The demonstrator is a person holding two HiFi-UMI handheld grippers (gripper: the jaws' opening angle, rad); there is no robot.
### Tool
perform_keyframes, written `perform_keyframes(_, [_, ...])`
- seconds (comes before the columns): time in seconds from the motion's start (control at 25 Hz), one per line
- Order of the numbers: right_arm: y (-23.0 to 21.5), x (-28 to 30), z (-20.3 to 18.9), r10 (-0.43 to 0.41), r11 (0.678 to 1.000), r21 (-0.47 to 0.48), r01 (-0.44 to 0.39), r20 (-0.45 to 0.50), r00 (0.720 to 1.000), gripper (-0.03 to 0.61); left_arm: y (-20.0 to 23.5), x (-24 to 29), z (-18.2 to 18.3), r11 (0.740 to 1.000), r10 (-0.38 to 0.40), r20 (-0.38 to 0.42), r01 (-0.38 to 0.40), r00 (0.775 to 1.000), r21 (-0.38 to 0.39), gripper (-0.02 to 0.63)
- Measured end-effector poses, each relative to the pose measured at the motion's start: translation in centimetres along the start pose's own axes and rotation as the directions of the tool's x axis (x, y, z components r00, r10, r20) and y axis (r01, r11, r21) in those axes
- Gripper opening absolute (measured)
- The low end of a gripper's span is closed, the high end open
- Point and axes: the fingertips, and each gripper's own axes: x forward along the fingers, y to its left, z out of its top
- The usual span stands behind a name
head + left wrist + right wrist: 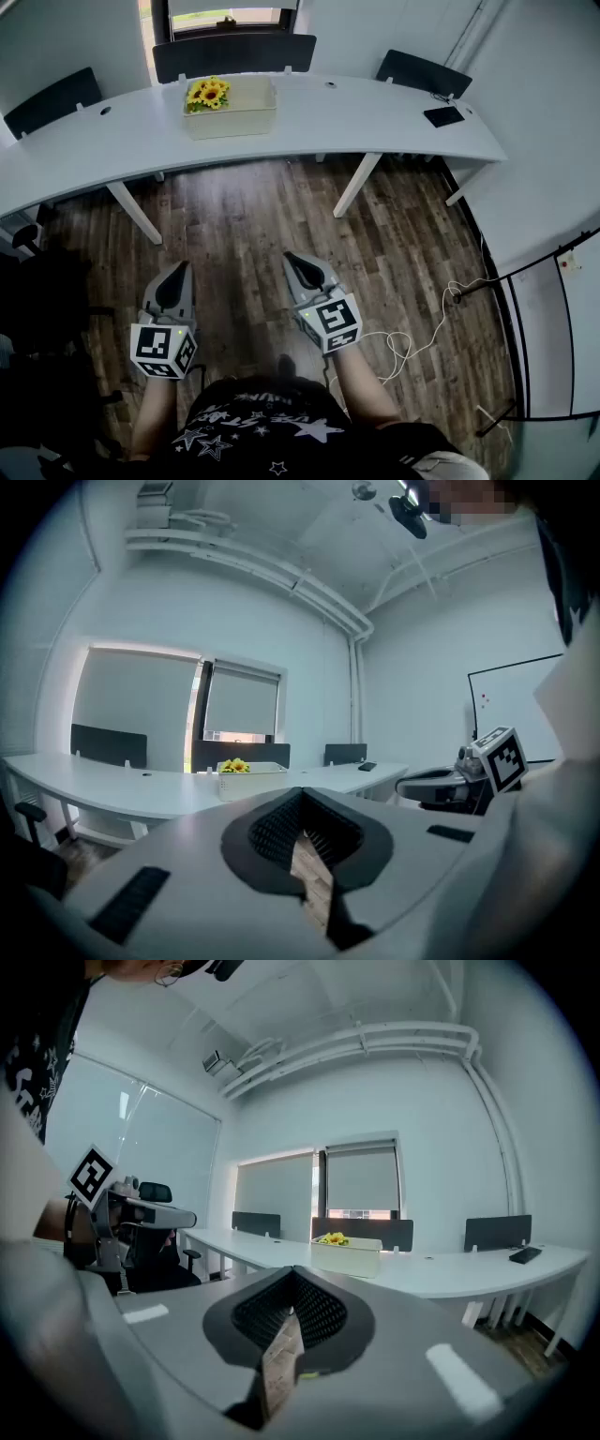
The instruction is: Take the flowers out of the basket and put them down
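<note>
Two jobs for the approach, we judge: close on the bench (375,117) first, then spread one set of jaws before reaching, coming down on the stems from above so the basket (234,120) stays put. The left hand-held gripper (176,270) and the right hand-held gripper (298,260) are both clenched on nothing, low over the wood floor (244,216). The flowers (208,93) sit in the basket's left end on the bench, well ahead of both, nearer the left one's line.
</note>
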Motion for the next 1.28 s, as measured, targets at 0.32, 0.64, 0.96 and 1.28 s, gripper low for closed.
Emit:
perform_keyframes(0.32, [0.4,1.0,0.3,0.000,1.000,0.016,0.000,0.016,1.000,0.002,1.1,0.9,-0.9,0.999,-0.018,-0.029,0.017,0.999,-0.051,0.008])
perform_keyframes(0.64, [-2.1,0.0,-0.6,0.031,0.999,0.040,-0.032,0.032,0.999,0.002,-1.0,2.0,-0.9,0.999,0.002,-0.035,-0.004,0.999,-0.040,0.009])
perform_keyframes(0.96, [-5.0,-0.7,-2.1,0.085,0.994,0.064,-0.089,0.055,0.995,0.003,-3.7,2.8,-1.3,0.995,0.066,-0.027,-0.068,0.997,-0.067,0.009])
perform_keyframes(1.28, [-5.2,2.1,-2.9,0.107,0.993,0.045,-0.108,0.029,0.994,0.003,-1.0,4.6,-2.1,0.992,0.095,-0.033,-0.097,0.995,-0.078,0.009])
